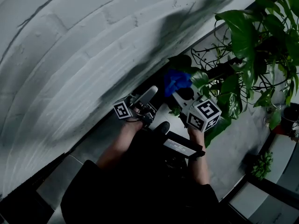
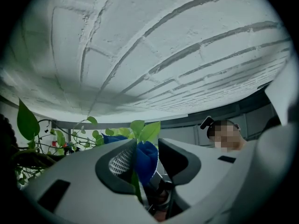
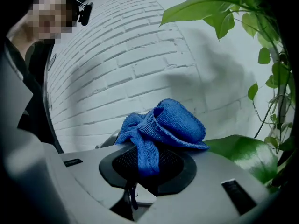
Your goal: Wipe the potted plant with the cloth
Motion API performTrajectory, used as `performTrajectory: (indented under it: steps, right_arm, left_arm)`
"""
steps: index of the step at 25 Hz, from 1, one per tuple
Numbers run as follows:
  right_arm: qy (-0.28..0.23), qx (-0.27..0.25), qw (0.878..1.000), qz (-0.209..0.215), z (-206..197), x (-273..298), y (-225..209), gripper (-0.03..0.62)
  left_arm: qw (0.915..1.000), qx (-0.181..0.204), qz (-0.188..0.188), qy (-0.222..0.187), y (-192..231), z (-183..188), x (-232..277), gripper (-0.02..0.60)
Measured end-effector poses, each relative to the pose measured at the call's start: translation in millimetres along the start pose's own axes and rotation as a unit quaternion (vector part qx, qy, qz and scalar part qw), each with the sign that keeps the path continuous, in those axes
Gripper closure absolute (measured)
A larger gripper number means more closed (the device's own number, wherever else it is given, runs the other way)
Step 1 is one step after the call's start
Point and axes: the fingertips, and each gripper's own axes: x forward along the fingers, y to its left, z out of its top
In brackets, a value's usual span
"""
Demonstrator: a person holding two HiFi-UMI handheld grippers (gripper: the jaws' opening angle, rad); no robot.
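Note:
The blue cloth [image 3: 173, 122] is bunched over the tips of my right gripper [image 3: 149, 155], which is shut on it. A large glossy leaf [image 3: 243, 153] of the potted plant [image 1: 247, 45] lies just right of the cloth, touching its edge. In the head view the cloth [image 1: 175, 80] sits against a leaf [image 1: 200, 78] at the plant's left side, with my right gripper [image 1: 181, 92] below it. My left gripper [image 1: 152, 92] points up at the cloth from the left. Its jaws [image 2: 147, 146] stand apart, with a thin leaf edge [image 2: 136, 185] and the blue cloth [image 2: 147, 160] showing in the gap.
A white brick wall [image 1: 84, 55] fills the left and rear. The plant's trailing vines [image 1: 280, 78] hang at right. A dark pot [image 1: 290, 112] and a small green plant [image 1: 261, 164] stand by the floor at far right.

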Motion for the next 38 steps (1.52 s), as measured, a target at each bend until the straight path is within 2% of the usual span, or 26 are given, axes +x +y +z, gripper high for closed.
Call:
performTrajectory:
  steps: [12, 21, 38]
  right_arm:
    - [-0.009, 0.021, 0.999, 0.036, -11.5, 6.5, 32.4, 0.487]
    - [0.014, 0.032, 0.998, 0.054, -28.7, 7.9, 56.3, 0.487]
    - [-0.036, 0.063, 0.992, 0.101, -39.4, -9.5, 89.1, 0.487]
  left_arm:
    - [0.9999, -0.011, -0.008, -0.007, -5.2, 6.6, -5.3, 0.443]
    - [0.9999, -0.015, -0.002, -0.003, -8.4, 9.6, -16.8, 0.443]
    - [0.9993, -0.013, 0.009, 0.033, -19.1, -8.0, -24.1, 0.442]
